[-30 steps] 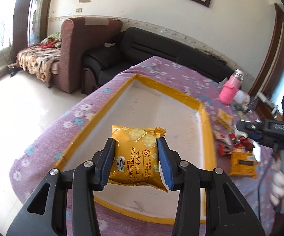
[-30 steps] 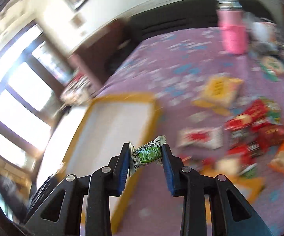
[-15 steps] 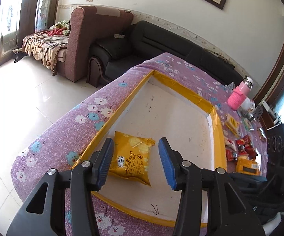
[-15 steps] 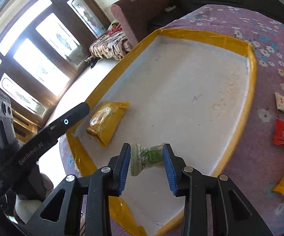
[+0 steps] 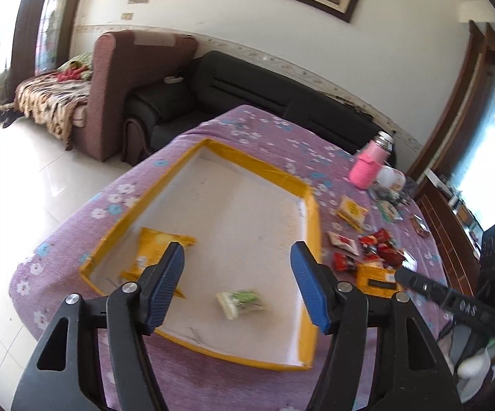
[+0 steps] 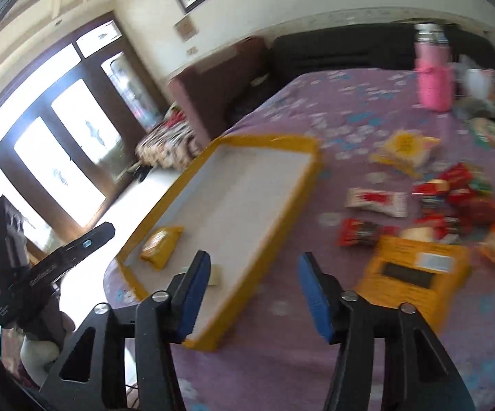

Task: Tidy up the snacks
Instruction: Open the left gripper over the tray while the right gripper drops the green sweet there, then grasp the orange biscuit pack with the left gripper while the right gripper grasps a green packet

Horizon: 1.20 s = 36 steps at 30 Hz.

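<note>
both tongs, left tongs (image 5: 237, 284) and right tongs (image 6: 254, 287), have just opened, empty; cracker pack (image 5: 158, 253) and green candy (image 5: 242, 303) now lie in tray (image 5: 310, 226). remaining snacks (image 6: 453, 202) lie right, nearer right tongs.

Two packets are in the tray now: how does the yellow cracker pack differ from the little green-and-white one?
The cracker pack is yellow and clearly larger; the green packet is small, white with a green print. The cracker pack lies by the tray's left wall, partly behind a left finger in the left view; the green packet lies nearer the tray's middle, close to the near wall. Both lie flat on the tray floor, touched by neither gripper.
</note>
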Tool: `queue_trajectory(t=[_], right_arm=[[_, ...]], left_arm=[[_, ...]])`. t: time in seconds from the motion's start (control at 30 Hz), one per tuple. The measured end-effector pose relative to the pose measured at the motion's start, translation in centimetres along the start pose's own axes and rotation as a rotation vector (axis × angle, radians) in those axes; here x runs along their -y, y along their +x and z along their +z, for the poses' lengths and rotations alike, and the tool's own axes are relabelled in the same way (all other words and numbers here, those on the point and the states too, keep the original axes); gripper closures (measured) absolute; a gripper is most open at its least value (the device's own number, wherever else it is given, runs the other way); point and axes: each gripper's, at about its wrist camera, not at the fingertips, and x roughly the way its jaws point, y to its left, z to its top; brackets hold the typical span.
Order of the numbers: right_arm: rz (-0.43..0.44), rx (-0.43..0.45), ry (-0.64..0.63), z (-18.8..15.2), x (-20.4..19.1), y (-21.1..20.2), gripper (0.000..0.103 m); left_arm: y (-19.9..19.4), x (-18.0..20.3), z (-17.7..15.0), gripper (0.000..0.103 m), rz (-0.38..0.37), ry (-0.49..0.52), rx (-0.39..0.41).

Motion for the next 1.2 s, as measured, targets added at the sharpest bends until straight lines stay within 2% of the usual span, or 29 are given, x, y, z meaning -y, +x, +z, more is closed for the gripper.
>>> queue_trajectory(t=[0.1,0.23,0.43,0.53,0.57,0.6,0.67,0.8,0.9,1.03,1.13,1.2], right_arm=[[-0.079,0.026,0.078,-0.5,4.8,-2.5,0.045],[-0.109,0.033,0.16,-1.5,8.9,-3.4,0.045],[-0.092,-0.005,0.202,-1.8,11.0,-0.2,0.044],[-0.085,-0.017,0.246,-1.6,11.9,1.5,0.043],[-0.082,-0.012,0.232,-1.6,11.7,1.7,0.048],[-0.073,-0.011,0.213,-1.7,11.4,1.6,0.063],[0.001,-0.038,0.193,-2.1,11.2,1.6,0.081],[0.117,-0.089,0.169,-3.8,10.6,0.7,0.086],[0.21,-0.163,0.14,-5.6,9.8,0.1,0.086],[0.265,-0.296,0.035,-8.5,8.2,-0.3,0.082],[0.241,-0.294,-0.001,-8.8,8.2,-1.2,0.075],[0.188,-0.235,0.021,-7.8,9.3,-2.0,0.062]], left_arm=[[0.3,2.3,-0.8,0.038,-0.041,0.038,-0.027],[1.4,5.6,-1.9,0.038,-0.08,0.098,-0.074],[2.8,9.6,-3.0,0.038,-0.148,0.181,-0.141],[3.3,10.5,-3.1,0.038,-0.136,0.2,-0.152],[3.4,10.6,-3.1,0.038,-0.132,0.203,-0.154],[3.5,10.7,-3.1,0.038,-0.129,0.205,-0.154],[3.8,10.7,-2.9,0.038,-0.12,0.203,-0.151],[5.4,11.2,-3.2,0.038,-0.125,0.185,-0.184],[6.5,12.0,-3.9,0.038,-0.142,0.19,-0.223],[7.3,13.1,-4.6,0.038,-0.159,0.213,-0.262],[7.5,13.7,-4.8,0.038,-0.181,0.204,-0.287],[7.6,14.0,-5.3,0.038,-0.195,0.187,-0.31]])
